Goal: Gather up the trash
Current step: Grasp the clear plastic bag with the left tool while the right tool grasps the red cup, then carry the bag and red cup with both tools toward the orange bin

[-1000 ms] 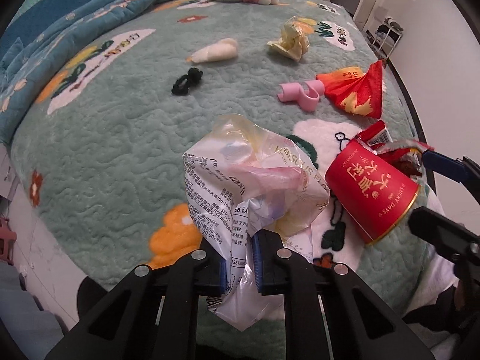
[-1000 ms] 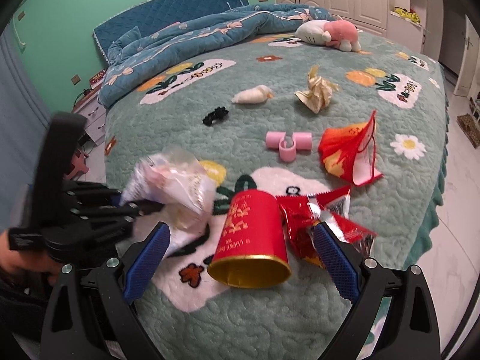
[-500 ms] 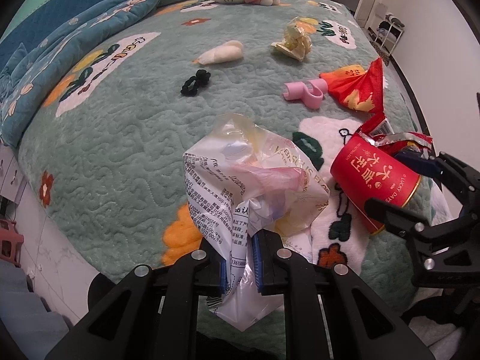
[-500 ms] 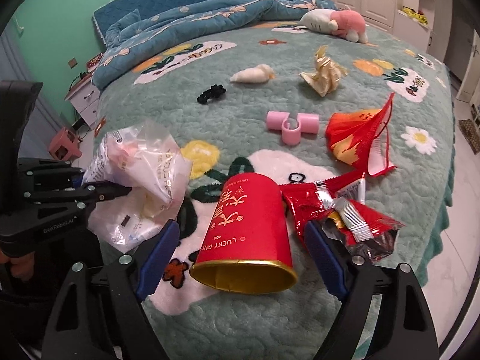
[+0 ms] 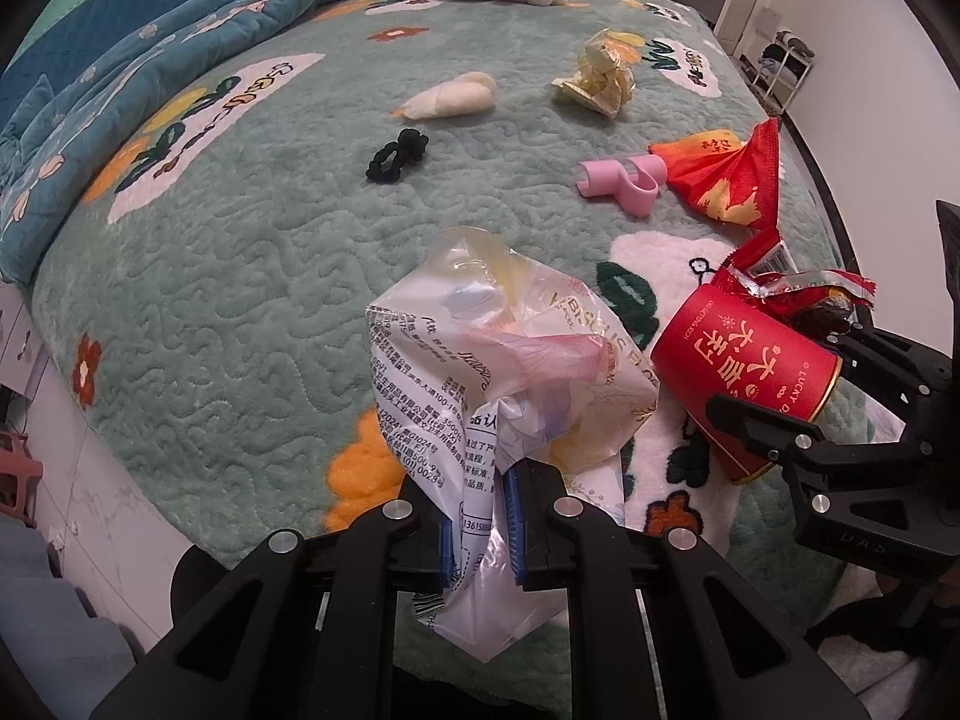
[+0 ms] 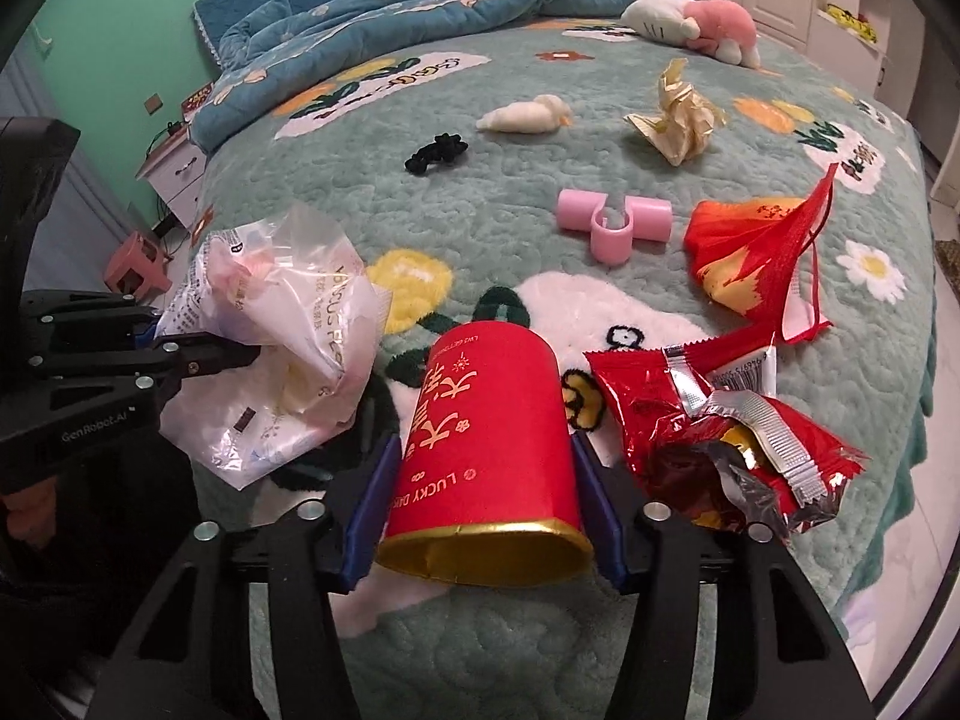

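Note:
My left gripper (image 5: 480, 525) is shut on a crumpled clear plastic bag (image 5: 510, 372) with printed text, held above the near edge of the bed; the bag also shows in the right wrist view (image 6: 282, 324). My right gripper (image 6: 483, 498) has closed around a red paper cup (image 6: 486, 438) lying on its side, gold rim toward me, blue pads touching both sides. The cup also shows in the left wrist view (image 5: 750, 372). A torn red foil wrapper (image 6: 720, 426) lies right of the cup. A red and orange wrapper (image 6: 762, 246) and a crumpled gold wrapper (image 6: 678, 114) lie farther back.
The green quilted bedspread (image 6: 480, 180) also holds a pink tube piece (image 6: 612, 219), a black hair tie (image 6: 435, 153), a cream plush carrot (image 6: 528, 117) and a pink and white plush toy (image 6: 690, 24). A blue duvet (image 6: 390, 6) is bunched at the far left. The bed edge drops at right.
My right gripper has moved forward over the red cup and its jaws have narrowed onto the cup's sides. My left gripper still holds the plastic bag, barely moved.

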A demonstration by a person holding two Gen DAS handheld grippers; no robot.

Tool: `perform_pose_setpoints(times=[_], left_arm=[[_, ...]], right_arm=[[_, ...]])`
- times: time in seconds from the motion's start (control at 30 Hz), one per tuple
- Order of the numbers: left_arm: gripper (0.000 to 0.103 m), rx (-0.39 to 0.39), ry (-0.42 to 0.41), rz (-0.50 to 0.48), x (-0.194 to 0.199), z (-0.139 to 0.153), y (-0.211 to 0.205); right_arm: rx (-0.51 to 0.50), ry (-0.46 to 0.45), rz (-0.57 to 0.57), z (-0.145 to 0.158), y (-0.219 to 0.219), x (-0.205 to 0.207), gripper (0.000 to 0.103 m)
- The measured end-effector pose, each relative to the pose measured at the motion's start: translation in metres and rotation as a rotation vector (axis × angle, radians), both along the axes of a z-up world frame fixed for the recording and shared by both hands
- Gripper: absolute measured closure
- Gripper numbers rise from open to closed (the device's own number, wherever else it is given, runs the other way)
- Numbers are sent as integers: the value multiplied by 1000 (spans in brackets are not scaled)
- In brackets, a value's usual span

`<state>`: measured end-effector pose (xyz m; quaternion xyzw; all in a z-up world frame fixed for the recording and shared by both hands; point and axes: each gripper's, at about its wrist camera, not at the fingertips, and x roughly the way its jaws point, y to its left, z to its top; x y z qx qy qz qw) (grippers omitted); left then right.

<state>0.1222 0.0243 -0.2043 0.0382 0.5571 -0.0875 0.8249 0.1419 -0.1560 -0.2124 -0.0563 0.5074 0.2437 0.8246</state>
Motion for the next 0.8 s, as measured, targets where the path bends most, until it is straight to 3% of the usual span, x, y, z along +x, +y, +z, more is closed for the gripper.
perform_pose_setpoints(times=[0.27, 0.8], left_arm=[[88, 0, -8, -5, 0, 4, 0], [88, 11, -148, -19, -31, 67, -10]], right_arm=[[27, -19, -4, 9, -4, -3, 58], [204, -157, -24, 92, -23, -42, 58]])
